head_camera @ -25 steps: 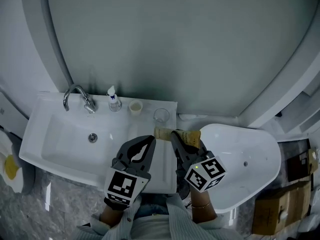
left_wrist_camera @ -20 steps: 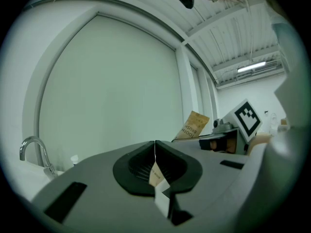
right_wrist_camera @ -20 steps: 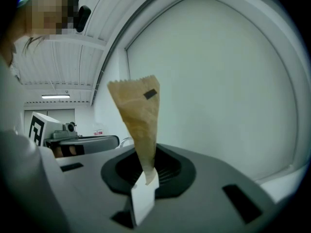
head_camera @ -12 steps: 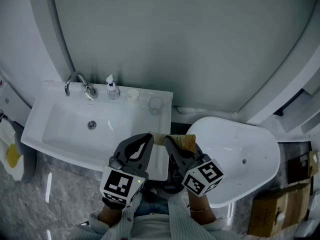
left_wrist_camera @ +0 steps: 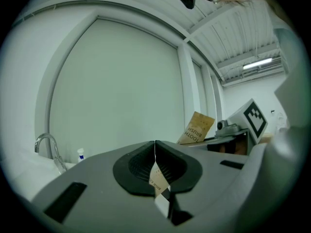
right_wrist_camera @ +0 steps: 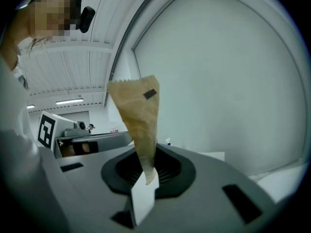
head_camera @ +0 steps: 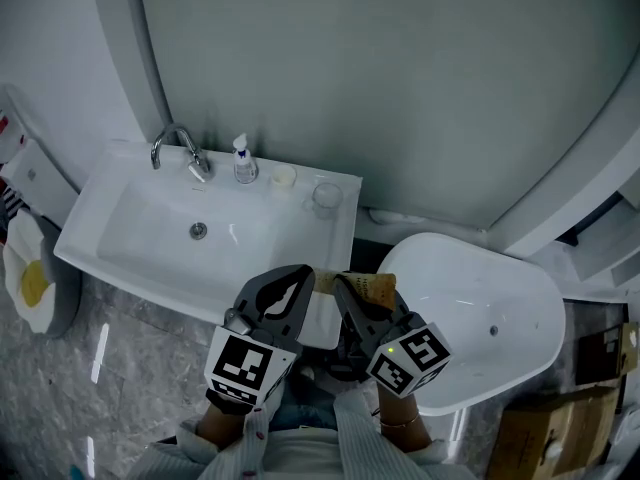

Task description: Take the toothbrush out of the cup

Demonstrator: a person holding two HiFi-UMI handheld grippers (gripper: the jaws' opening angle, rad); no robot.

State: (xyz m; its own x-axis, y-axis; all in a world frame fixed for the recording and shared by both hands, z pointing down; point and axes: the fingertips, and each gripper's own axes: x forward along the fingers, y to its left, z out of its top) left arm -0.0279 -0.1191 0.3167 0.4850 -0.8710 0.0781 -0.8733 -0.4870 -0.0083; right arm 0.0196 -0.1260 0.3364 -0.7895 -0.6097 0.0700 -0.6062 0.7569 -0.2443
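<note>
A tan paper toothbrush wrapper (head_camera: 366, 286) printed "TOOTH BRUSH" is held in front of me between both grippers. My left gripper (head_camera: 300, 280) is shut on a thin tan and white strip of wrapper (left_wrist_camera: 158, 177). My right gripper (head_camera: 343, 290) is shut on the narrow end of the standing wrapper (right_wrist_camera: 138, 118). I cannot tell whether the two pieces are still joined. No bare toothbrush shows. A clear glass cup (head_camera: 326, 196) and a small white cup (head_camera: 284, 177) stand on the sink's back ledge, well beyond both grippers.
The white sink (head_camera: 120, 238) has a chrome faucet (head_camera: 180, 143) and a small spray bottle (head_camera: 244, 162). A white rounded fixture (head_camera: 500, 308) sits to the right, cardboard boxes (head_camera: 545, 433) at the lower right. A large frosted panel (head_camera: 380, 78) rises behind the sink.
Both grippers have drawn back from the sink toward me with the wrapper still gripped. The sink and cups now lie farther from the fingertips.
</note>
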